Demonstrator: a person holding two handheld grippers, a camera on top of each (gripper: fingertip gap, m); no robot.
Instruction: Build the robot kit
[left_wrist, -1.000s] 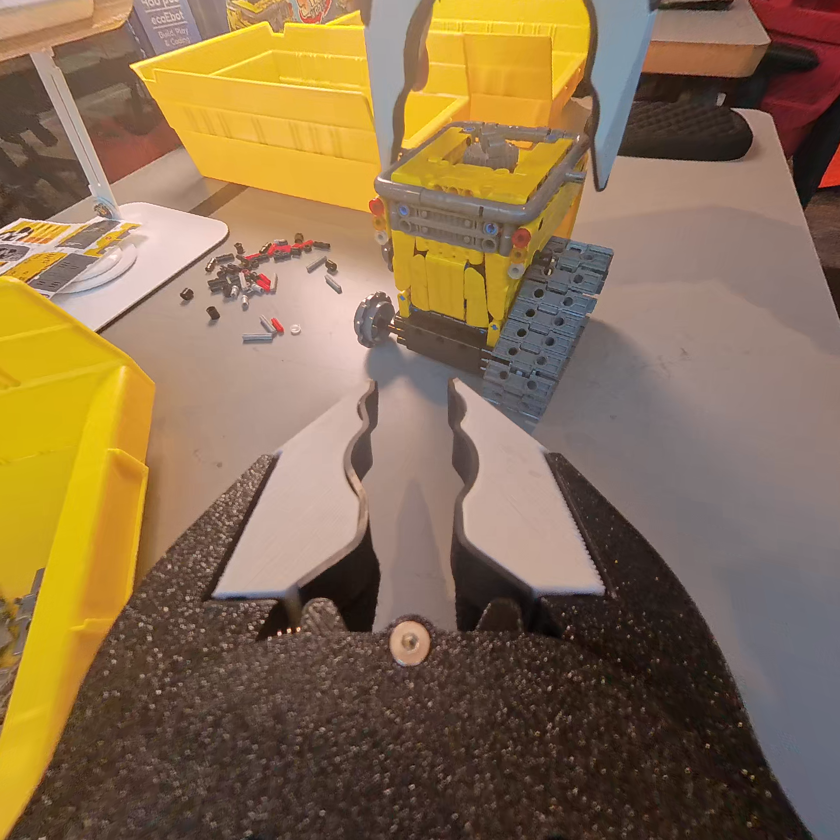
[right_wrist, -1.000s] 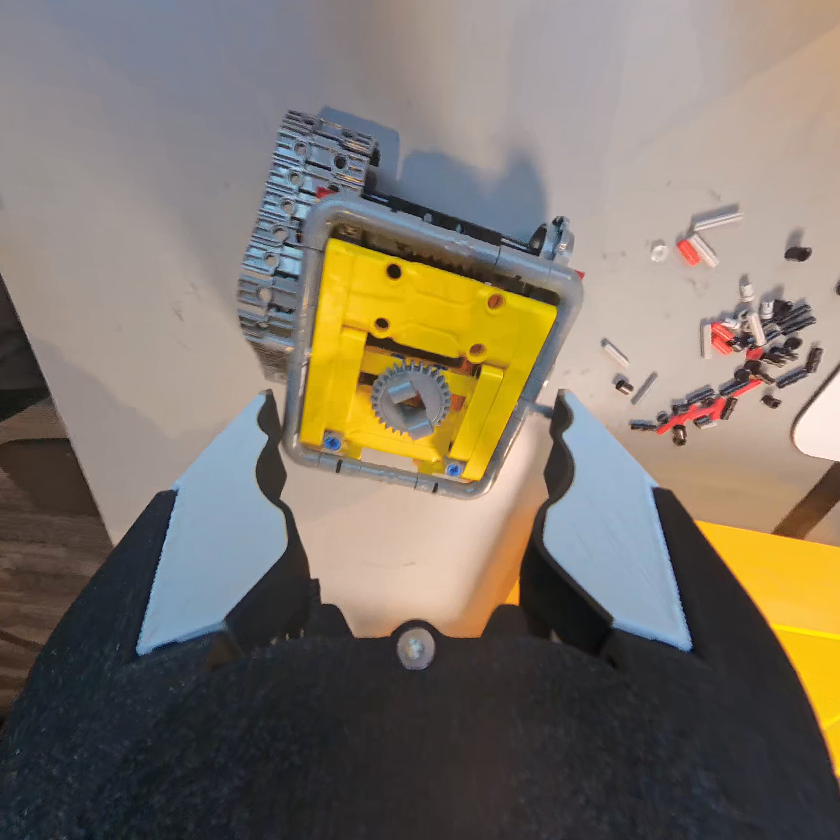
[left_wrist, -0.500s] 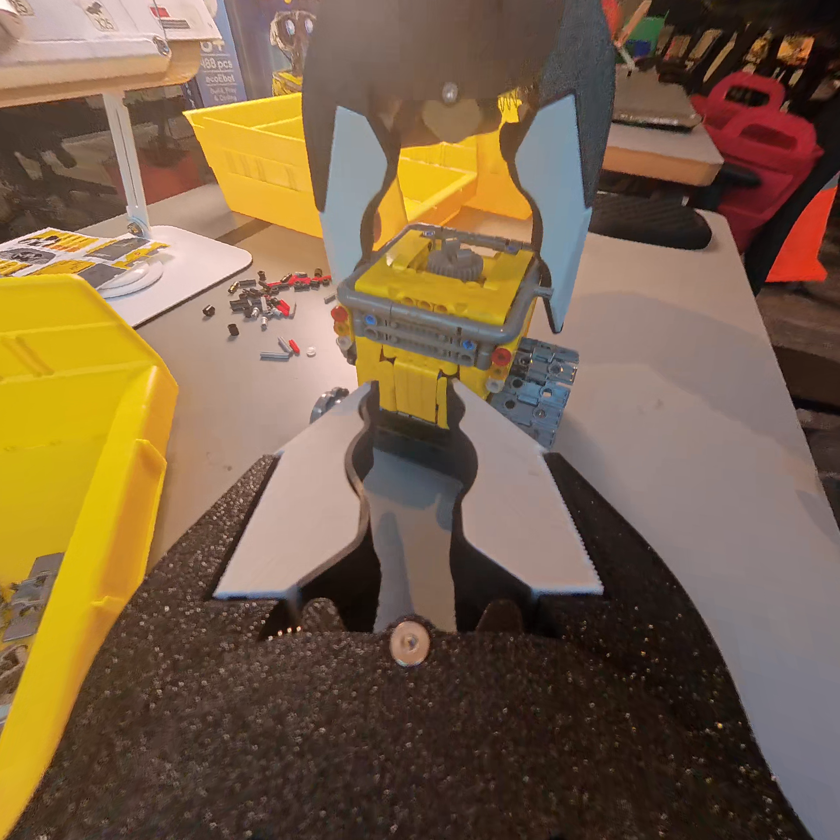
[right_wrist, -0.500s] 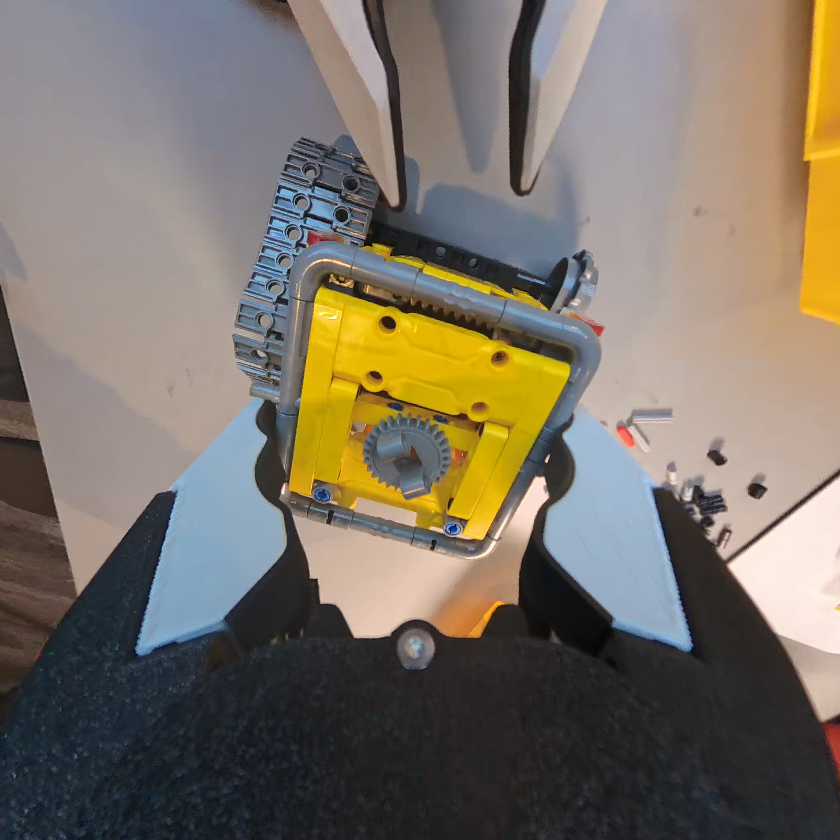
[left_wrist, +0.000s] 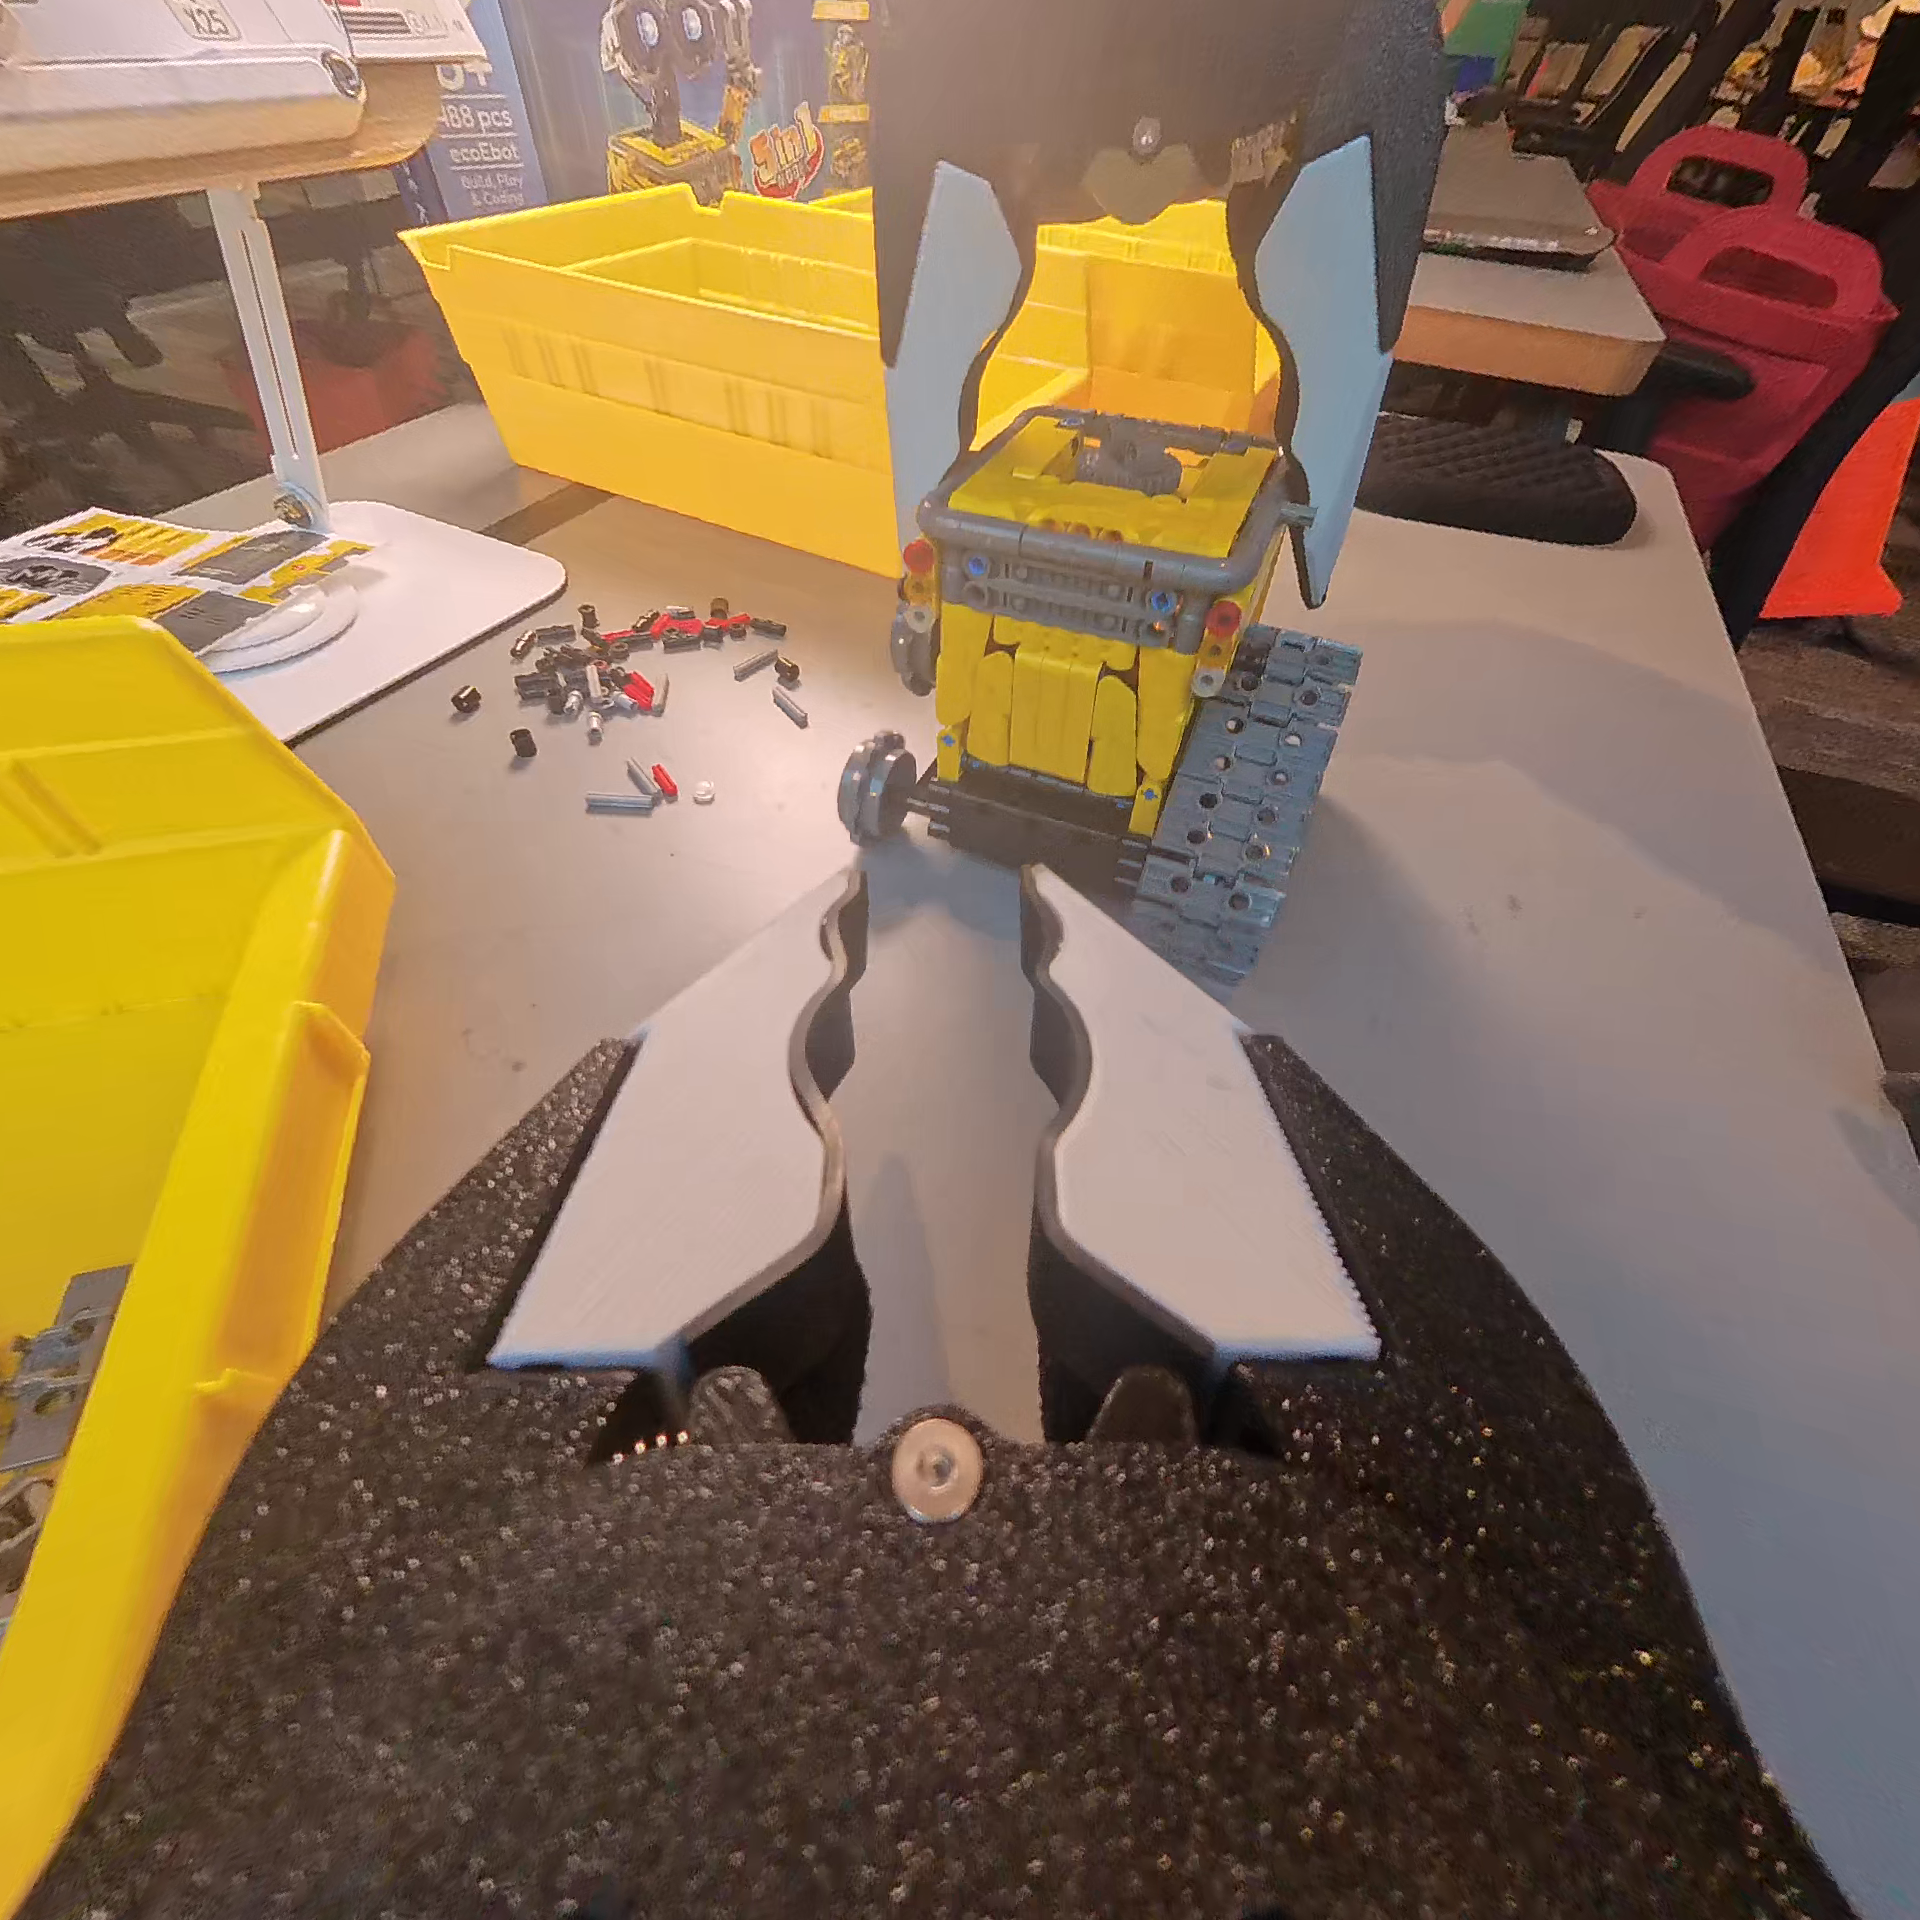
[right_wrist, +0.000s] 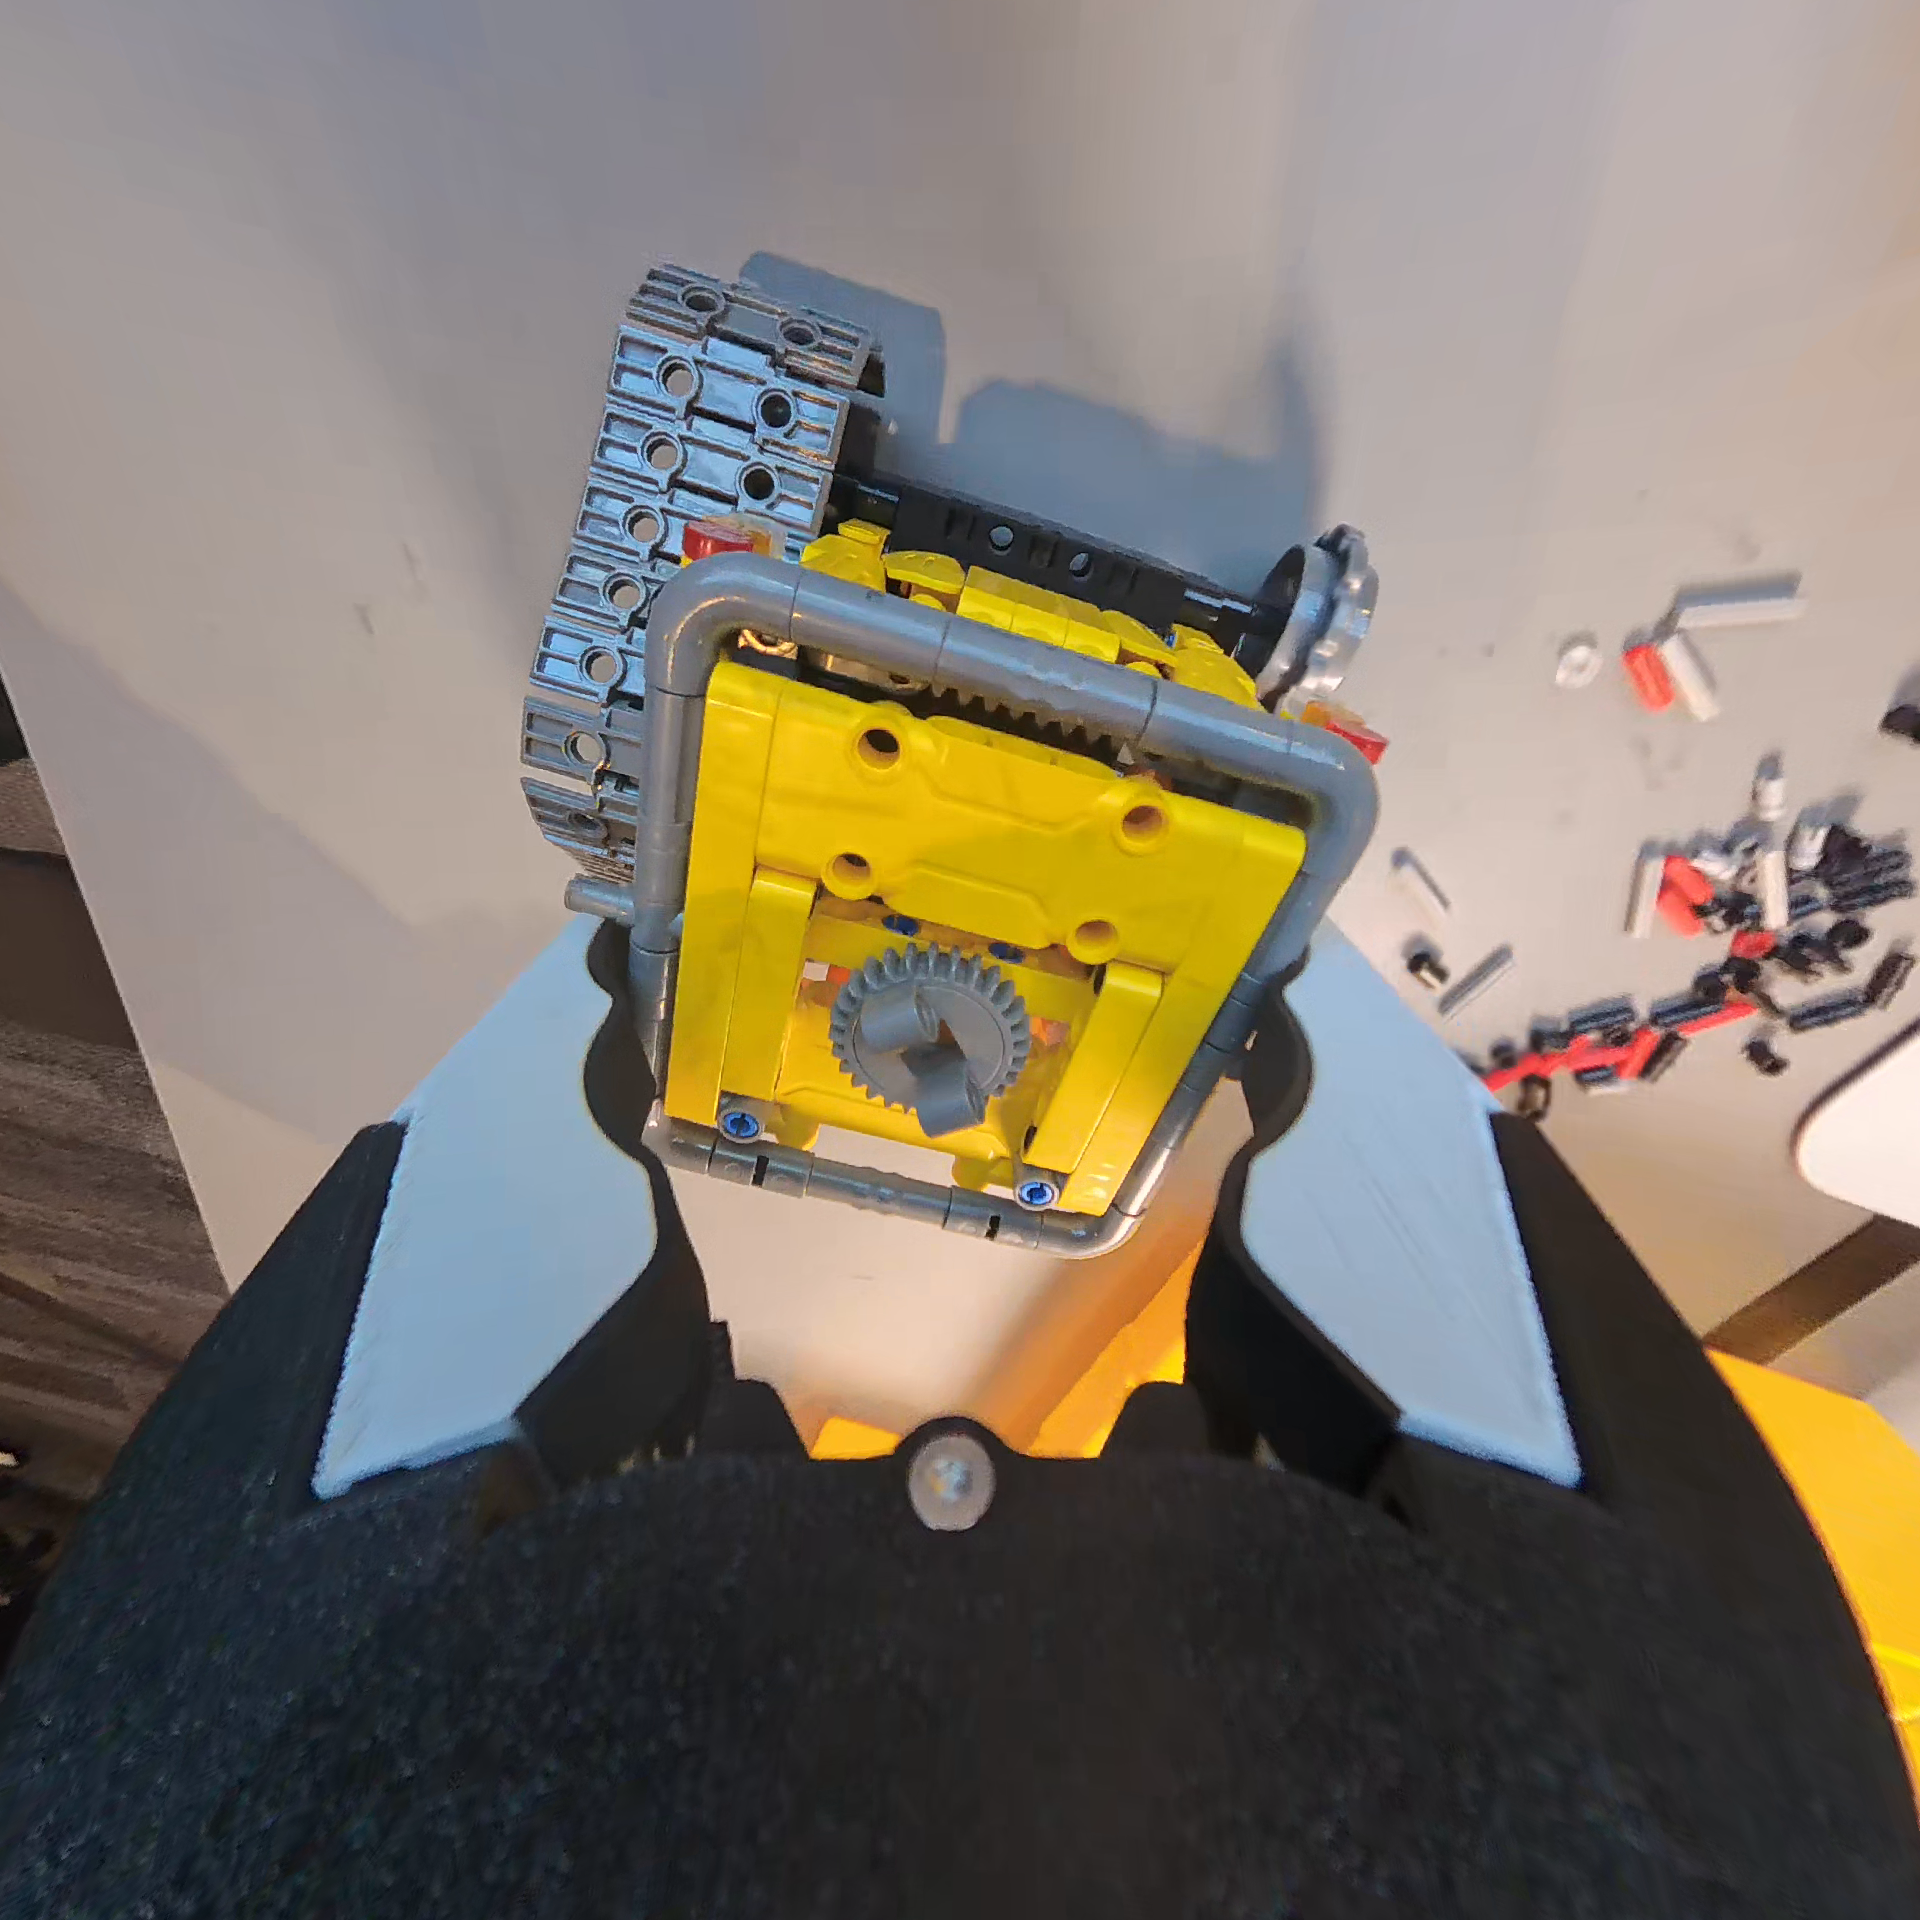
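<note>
A yellow brick-built robot model (left_wrist: 1081, 665) with a grey top frame stands on the grey table (left_wrist: 1507, 935). It has a grey track (left_wrist: 1236, 810) on its right side and a bare wheel (left_wrist: 873, 790) on its left. My right gripper (left_wrist: 1112, 540) comes down from above, open, with its fingers astride the model's top. In the right wrist view its pads lie close against the frame's sides around the model (right_wrist: 987, 831) and its grey top gear (right_wrist: 925, 1049). My left gripper (left_wrist: 940, 883) is low over the table just in front of the model, jaws partly apart and empty.
Several small loose black, red and grey parts (left_wrist: 623, 665) lie left of the model. A yellow bin (left_wrist: 156, 935) stands at my near left and a larger one (left_wrist: 675, 364) behind. A white stand base (left_wrist: 436, 582) holds a booklet (left_wrist: 125, 561). The table edge runs along the right. The gap from one gripper's tips to the other's is roughly 15 centimeters.
My right gripper has come lower, so the model's top now sits between its fingers. My left gripper moved in toward the model, then drew back. Neither jaw gap has changed.
</note>
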